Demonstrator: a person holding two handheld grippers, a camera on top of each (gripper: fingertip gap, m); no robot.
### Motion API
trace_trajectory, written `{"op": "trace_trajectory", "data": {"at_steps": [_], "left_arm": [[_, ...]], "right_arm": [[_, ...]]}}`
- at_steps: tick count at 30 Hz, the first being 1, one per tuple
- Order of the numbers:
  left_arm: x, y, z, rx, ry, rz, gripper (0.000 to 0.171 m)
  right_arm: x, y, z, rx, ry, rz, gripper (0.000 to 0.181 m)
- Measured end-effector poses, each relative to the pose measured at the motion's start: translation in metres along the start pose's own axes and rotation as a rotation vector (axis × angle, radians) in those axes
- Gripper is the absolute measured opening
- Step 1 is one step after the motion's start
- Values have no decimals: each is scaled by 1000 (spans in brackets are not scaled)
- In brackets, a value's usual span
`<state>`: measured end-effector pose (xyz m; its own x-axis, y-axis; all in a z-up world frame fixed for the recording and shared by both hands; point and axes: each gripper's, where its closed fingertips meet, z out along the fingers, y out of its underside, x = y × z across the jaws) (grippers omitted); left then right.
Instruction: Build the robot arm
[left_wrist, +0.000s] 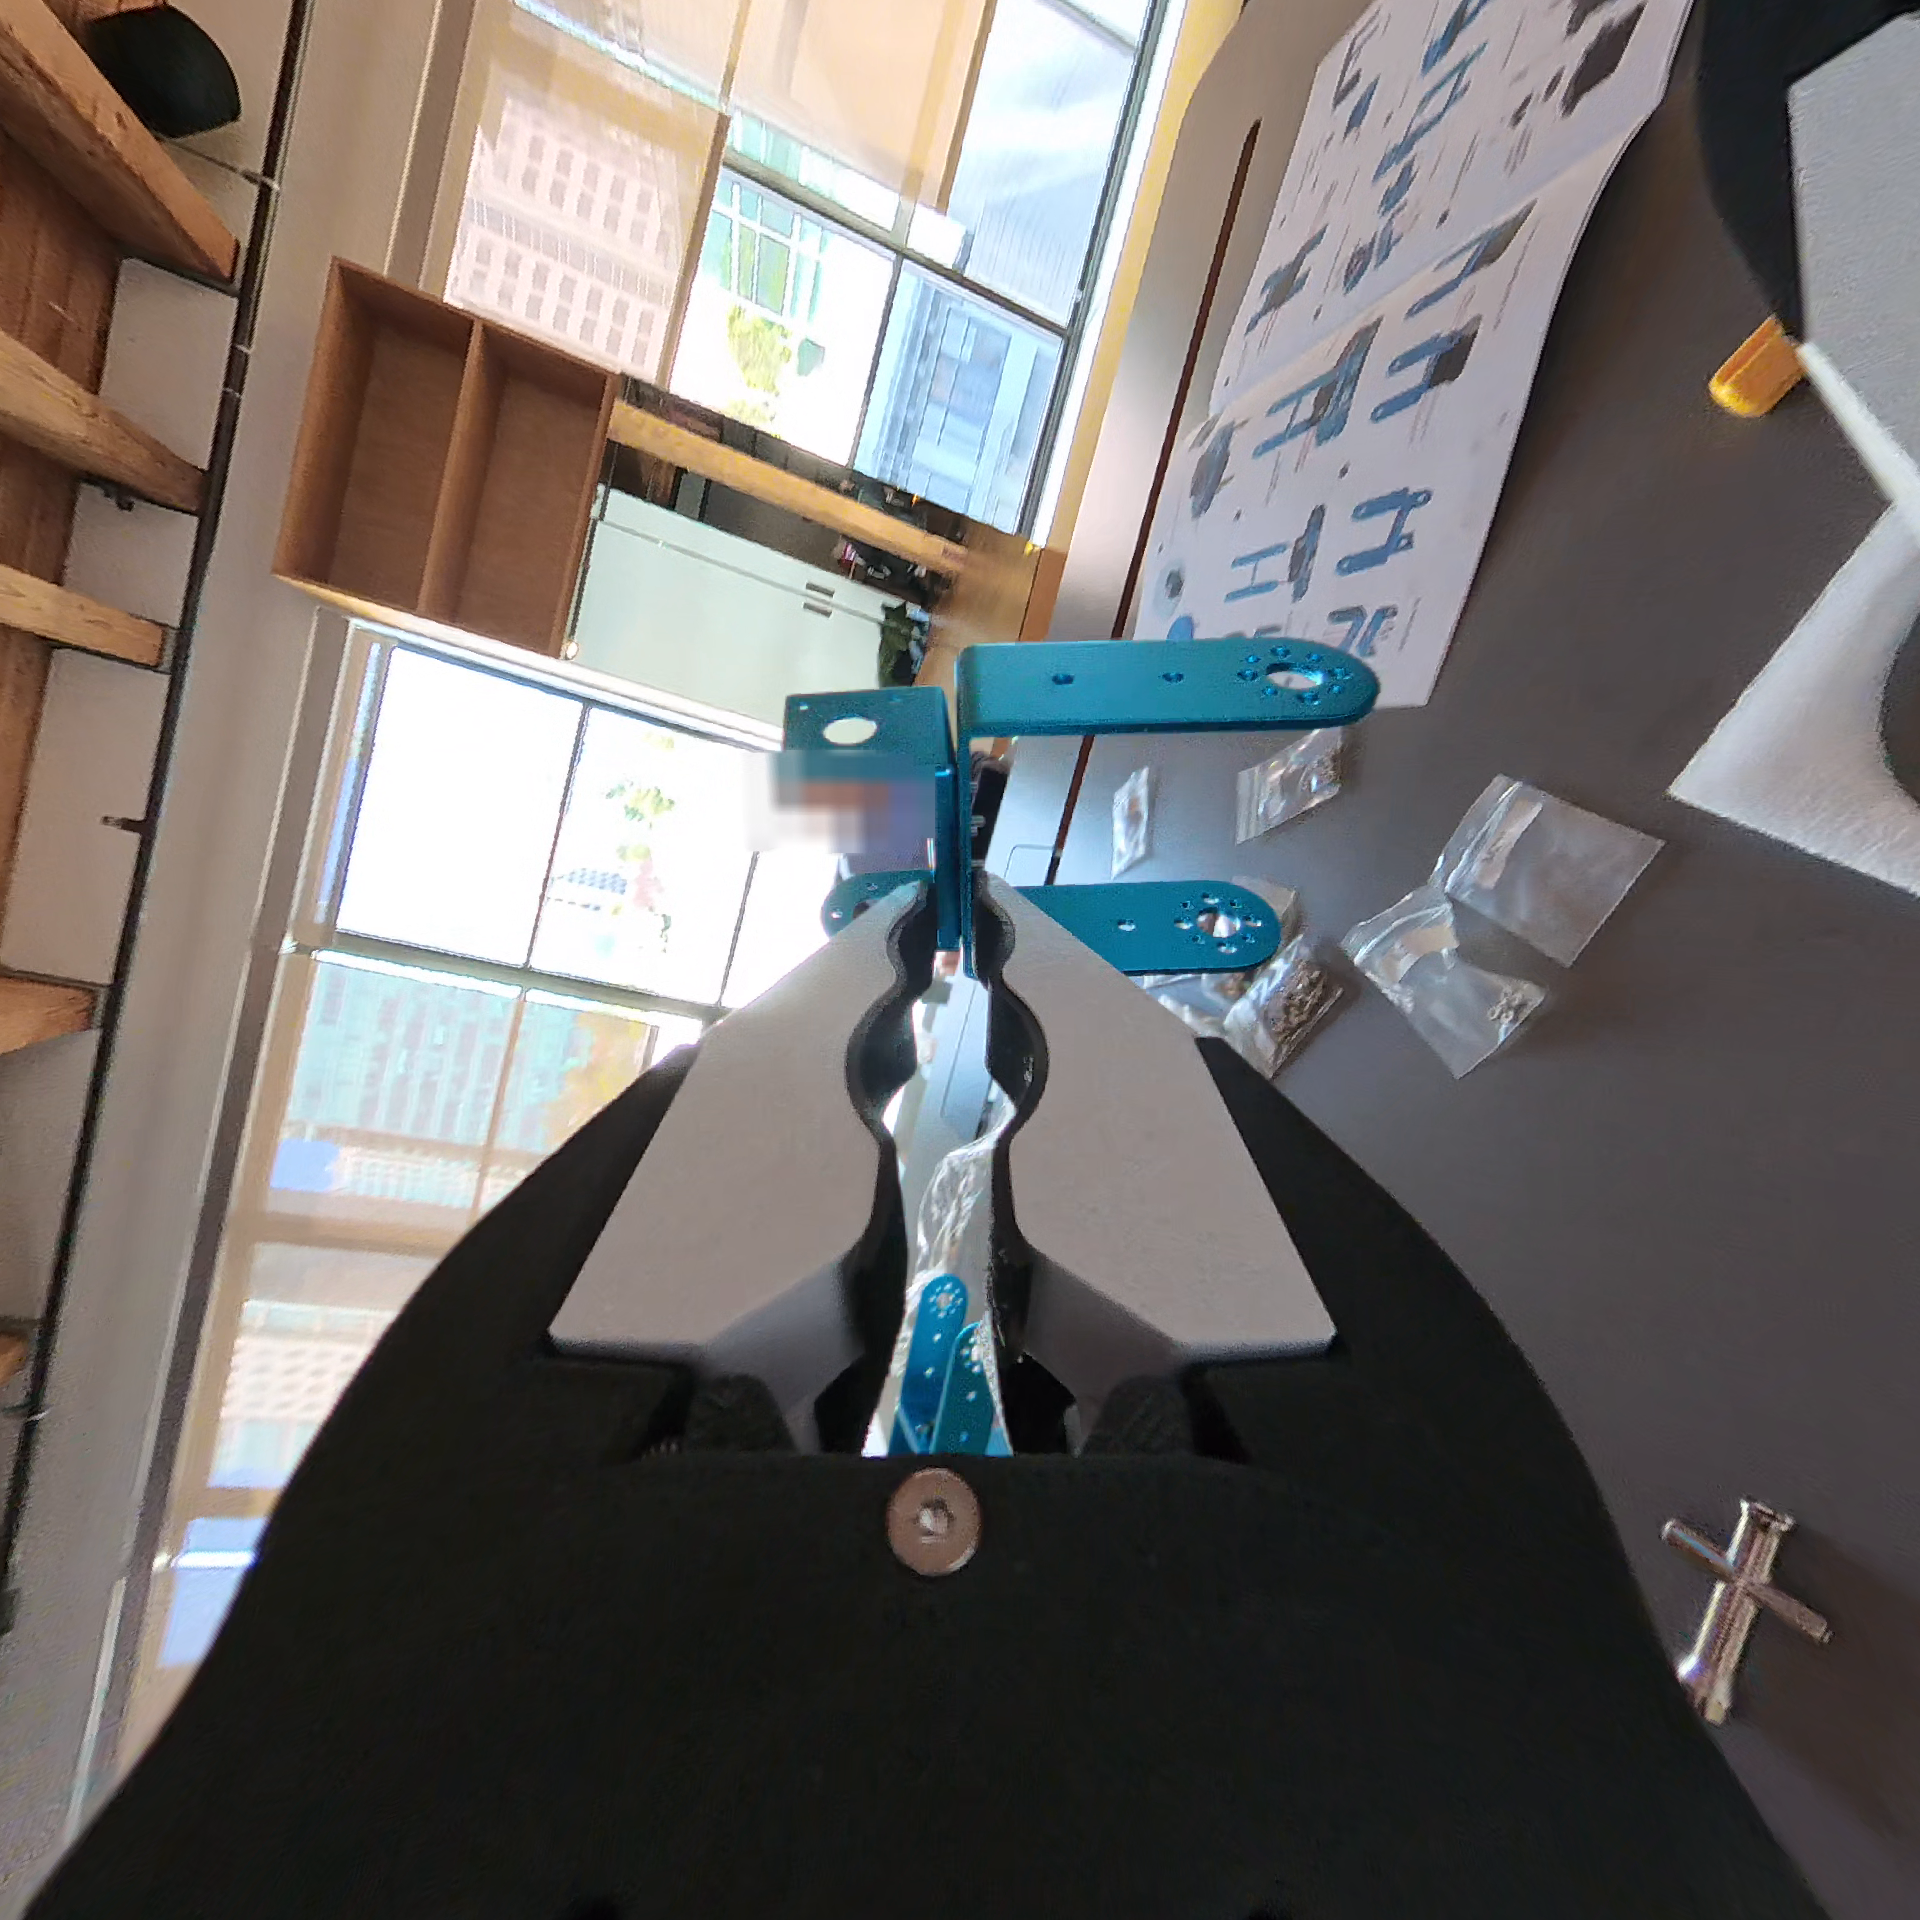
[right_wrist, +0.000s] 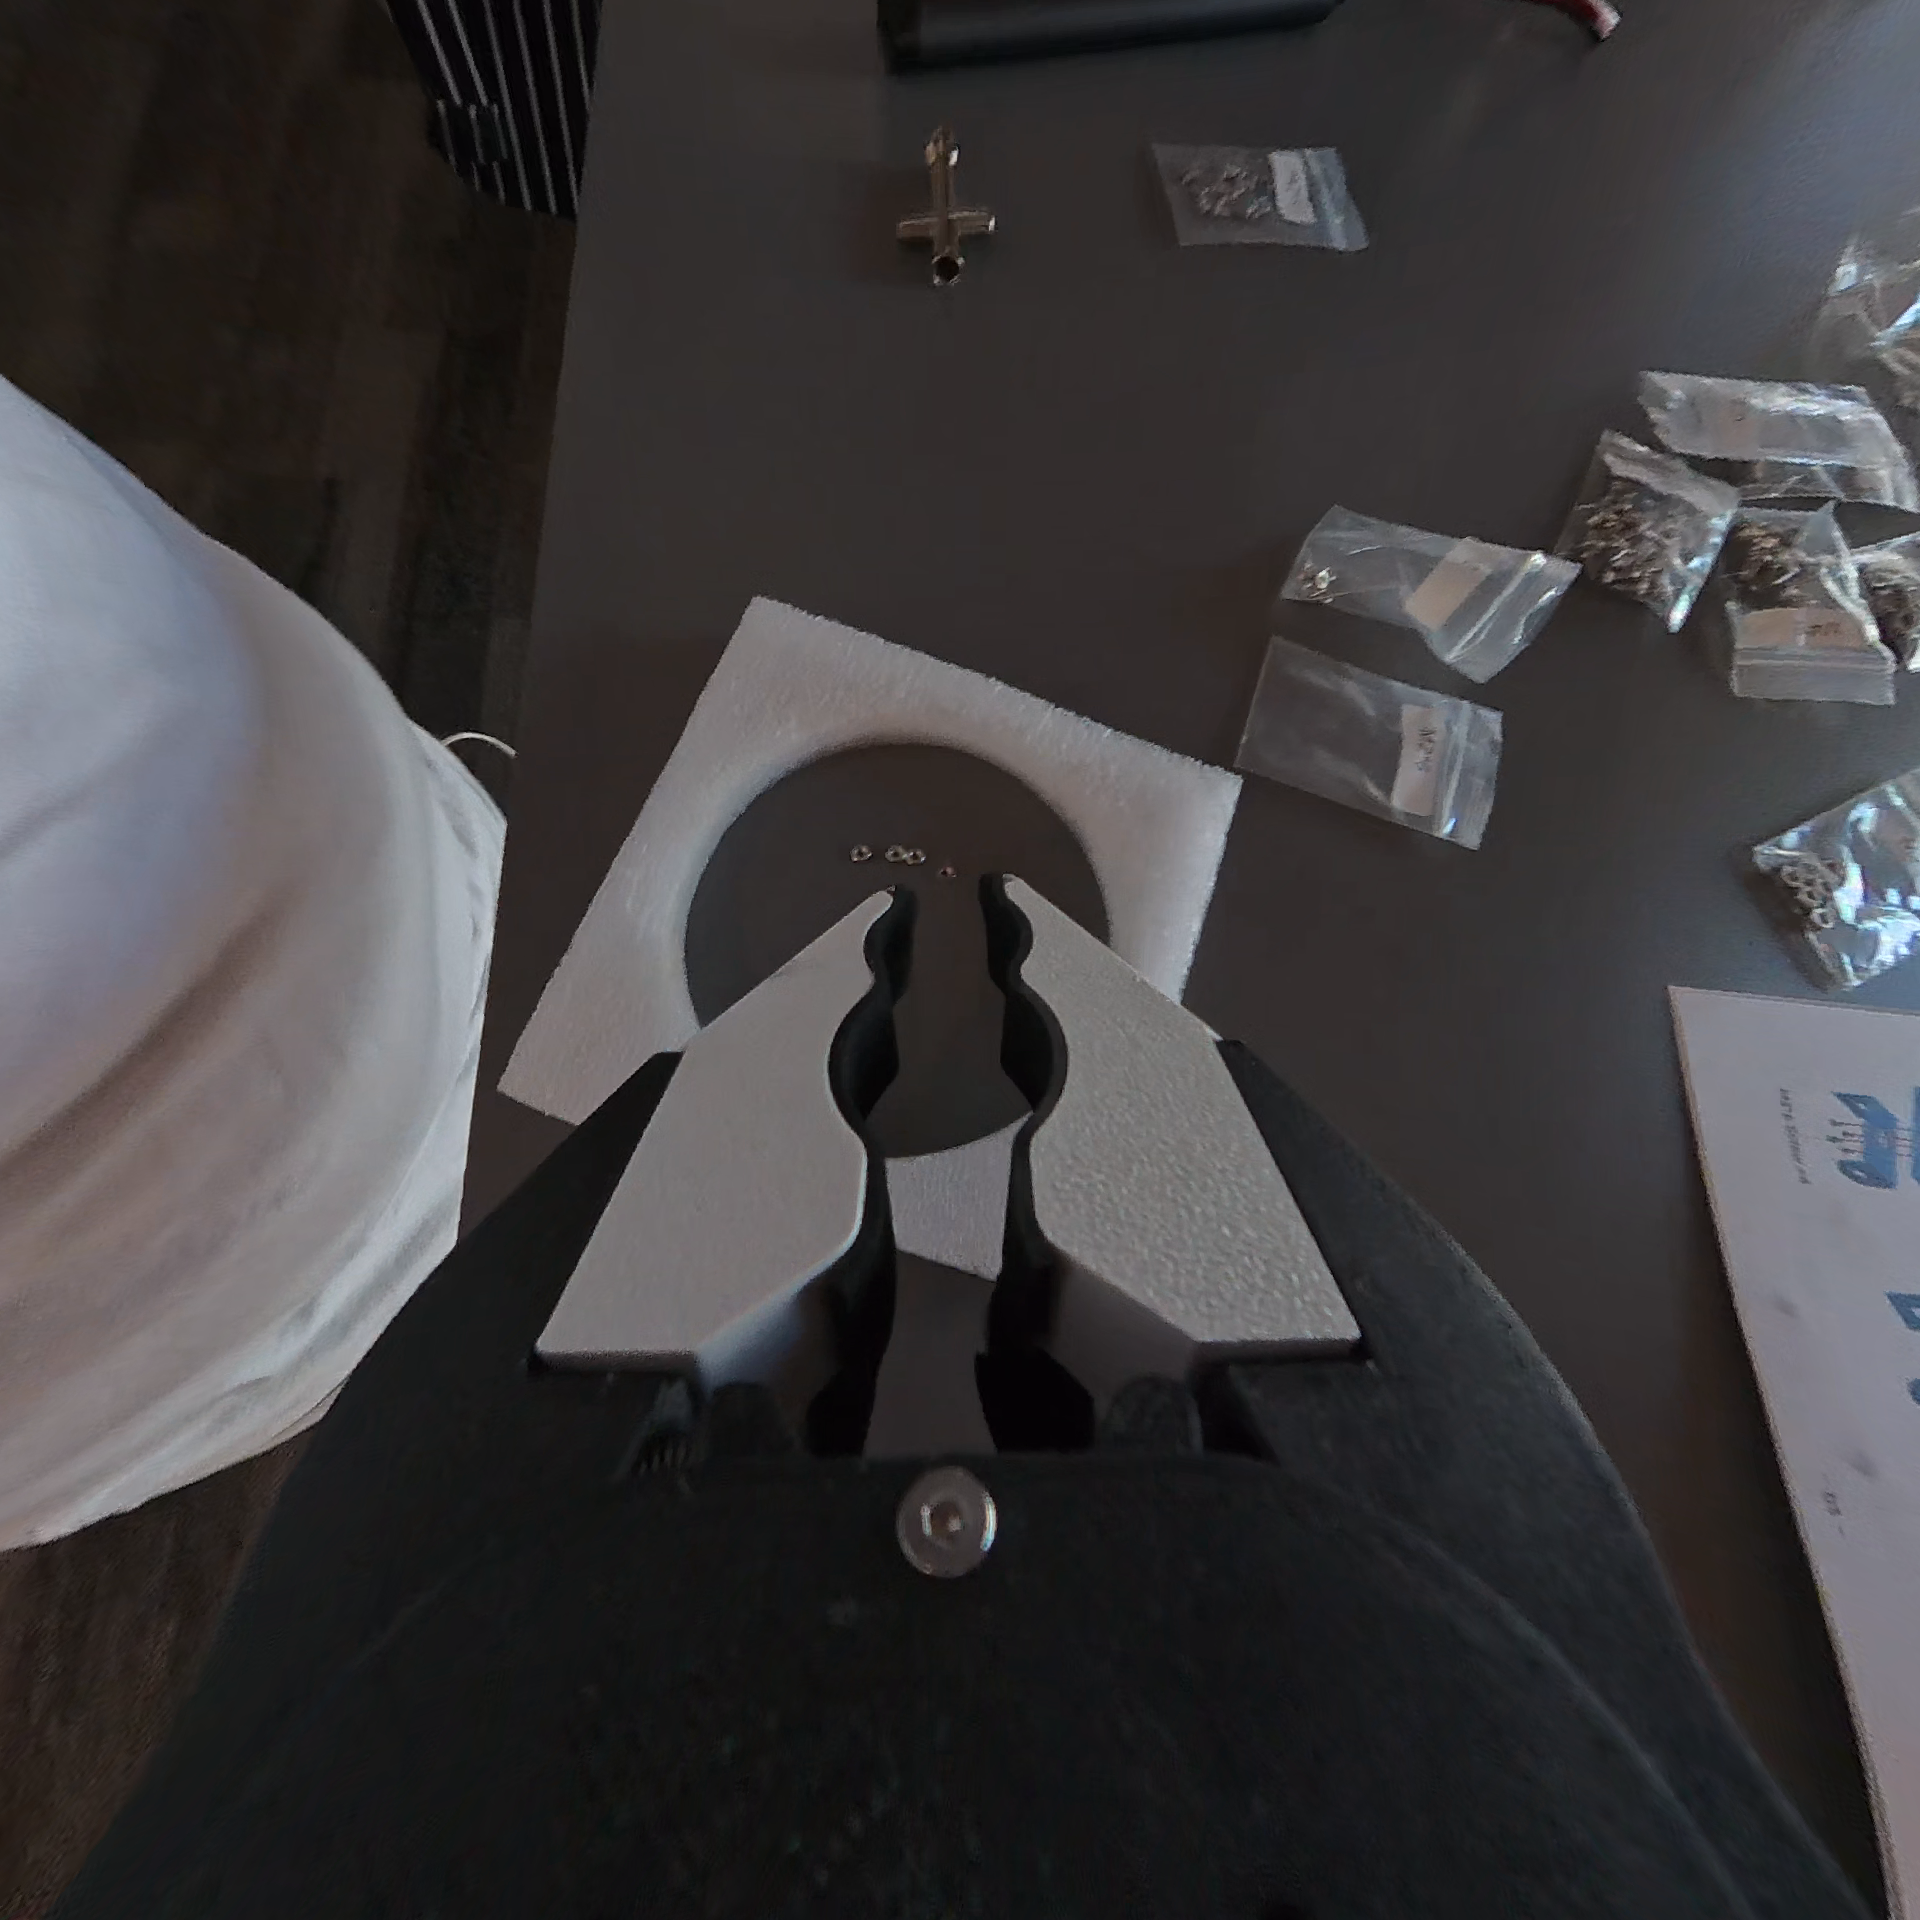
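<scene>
Print shows on the open instruction sheet (left_wrist: 1382, 343), on a white booklet (right_wrist: 1808, 1299) and on small labels of the clear parts bags (right_wrist: 1371, 743), all too blurred to read.

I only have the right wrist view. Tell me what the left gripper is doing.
Observer: The left gripper is shut on a blue metal bracket, pinching its thin upright plate at the fingertips.
Operator: Say how the bracket is being held.
Observer: It is lifted off the grey table, seen against the windows, with its two flat arms reaching out to one side.
Operator: Report what lies beneath it.
Observer: Small clear bags of hardware lie on the table, with an open instruction sheet beyond them.
Operator: Check whether there are more blue parts.
Observer: Yes, more blue perforated pieces in clear wrap show through the gap between the left fingers.
</scene>
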<state>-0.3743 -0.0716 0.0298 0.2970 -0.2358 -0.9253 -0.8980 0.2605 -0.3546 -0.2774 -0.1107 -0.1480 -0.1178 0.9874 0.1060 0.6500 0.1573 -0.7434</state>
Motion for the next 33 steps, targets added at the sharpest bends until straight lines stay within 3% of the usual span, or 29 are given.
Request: {"op": "trace_trajectory", "data": {"at_steps": [6,11,15,24,33], "left_arm": [[13,6,4,-1,17,23,4],[36,26,2,-107,26,89,4],[56,44,-1,-190,39,105,4],[96,64,-10,-306,107,83,4],[114,74,-25,-369,205,35,4]], "right_arm": [[18,-30,-20,136,176,32,27],[14,-90,-27,429,179,200,45],[22,-109,-20,523,191,286,49],[20,-115,20,492,137,333,54],[12,-110,31,479,83,359,54]]}}
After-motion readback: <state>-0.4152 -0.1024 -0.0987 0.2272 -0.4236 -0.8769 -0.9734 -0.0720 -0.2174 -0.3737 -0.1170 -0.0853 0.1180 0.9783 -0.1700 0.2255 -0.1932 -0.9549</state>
